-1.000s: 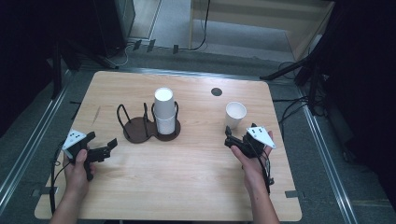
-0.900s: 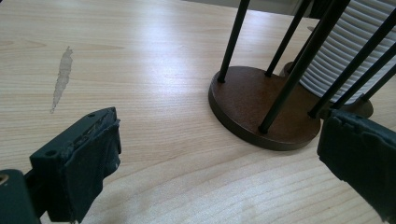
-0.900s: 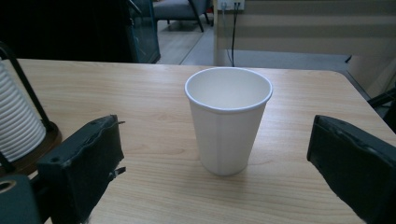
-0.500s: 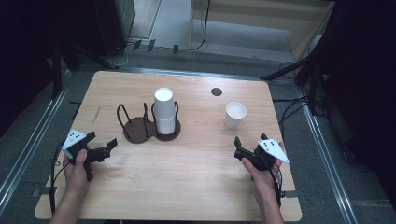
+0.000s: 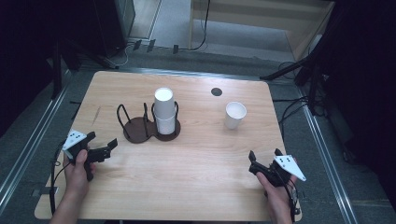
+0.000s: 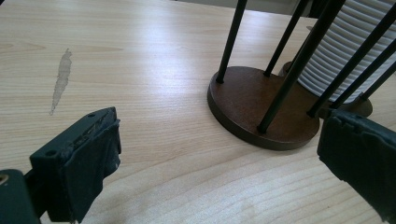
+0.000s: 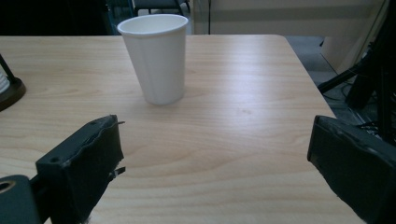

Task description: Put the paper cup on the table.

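Here, smooth tapered paper cup [image 7: 156, 58] stands upright.

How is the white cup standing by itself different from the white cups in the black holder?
The lone white paper cup stands open end up on the bare wooden table, while the stack of white paper cups sits upside down inside the dark wire-and-wood cup holder. The lone cup is single and short; the stack is several cups nested and taller. Both are white paper and upright.
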`<state>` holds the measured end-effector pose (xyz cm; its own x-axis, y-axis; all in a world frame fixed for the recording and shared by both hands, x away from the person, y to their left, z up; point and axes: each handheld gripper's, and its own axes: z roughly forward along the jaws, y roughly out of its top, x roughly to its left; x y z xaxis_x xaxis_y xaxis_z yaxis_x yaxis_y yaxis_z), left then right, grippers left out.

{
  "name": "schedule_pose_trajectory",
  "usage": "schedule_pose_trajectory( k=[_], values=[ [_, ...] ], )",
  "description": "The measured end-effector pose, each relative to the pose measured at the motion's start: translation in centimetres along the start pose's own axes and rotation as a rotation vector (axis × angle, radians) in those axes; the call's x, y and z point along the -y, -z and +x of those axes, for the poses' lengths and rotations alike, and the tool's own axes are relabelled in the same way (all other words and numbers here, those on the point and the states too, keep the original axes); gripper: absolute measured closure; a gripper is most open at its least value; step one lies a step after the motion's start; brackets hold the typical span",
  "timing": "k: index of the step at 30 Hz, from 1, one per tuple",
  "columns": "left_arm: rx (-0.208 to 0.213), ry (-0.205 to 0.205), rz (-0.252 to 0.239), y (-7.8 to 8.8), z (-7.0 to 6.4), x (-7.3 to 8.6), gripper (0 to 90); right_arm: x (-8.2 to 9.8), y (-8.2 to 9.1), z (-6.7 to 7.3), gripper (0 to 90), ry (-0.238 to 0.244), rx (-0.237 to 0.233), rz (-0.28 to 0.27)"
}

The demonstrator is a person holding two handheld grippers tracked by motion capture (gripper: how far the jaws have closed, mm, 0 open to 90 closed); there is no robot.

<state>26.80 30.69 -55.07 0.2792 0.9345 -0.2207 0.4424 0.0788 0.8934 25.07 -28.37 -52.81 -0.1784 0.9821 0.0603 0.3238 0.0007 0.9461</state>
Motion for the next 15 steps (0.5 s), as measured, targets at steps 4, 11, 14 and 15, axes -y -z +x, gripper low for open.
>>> schedule_pose_trajectory(
  k=[4,11,14,15],
  values=[
    [0.0,0.0,-0.003,0.0,0.0,0.0,0.0,0.5,0.7,-0.9,4.0,0.007,0.019,0.012],
    [0.001,-0.003,-0.005,0.0,0.0,0.0,0.0,1.4,2.0,-2.2,6.0,0.033,0.033,0.036],
    [0.01,-0.002,-0.007,0.0,-0.1,0.0,0.0,1.8,2.5,-2.8,6.1,0.015,0.04,0.026],
    [0.009,-0.004,-0.009,0.0,-0.1,0.0,0.0,1.9,2.7,-2.9,6.2,0.011,0.043,0.023]
  ],
)
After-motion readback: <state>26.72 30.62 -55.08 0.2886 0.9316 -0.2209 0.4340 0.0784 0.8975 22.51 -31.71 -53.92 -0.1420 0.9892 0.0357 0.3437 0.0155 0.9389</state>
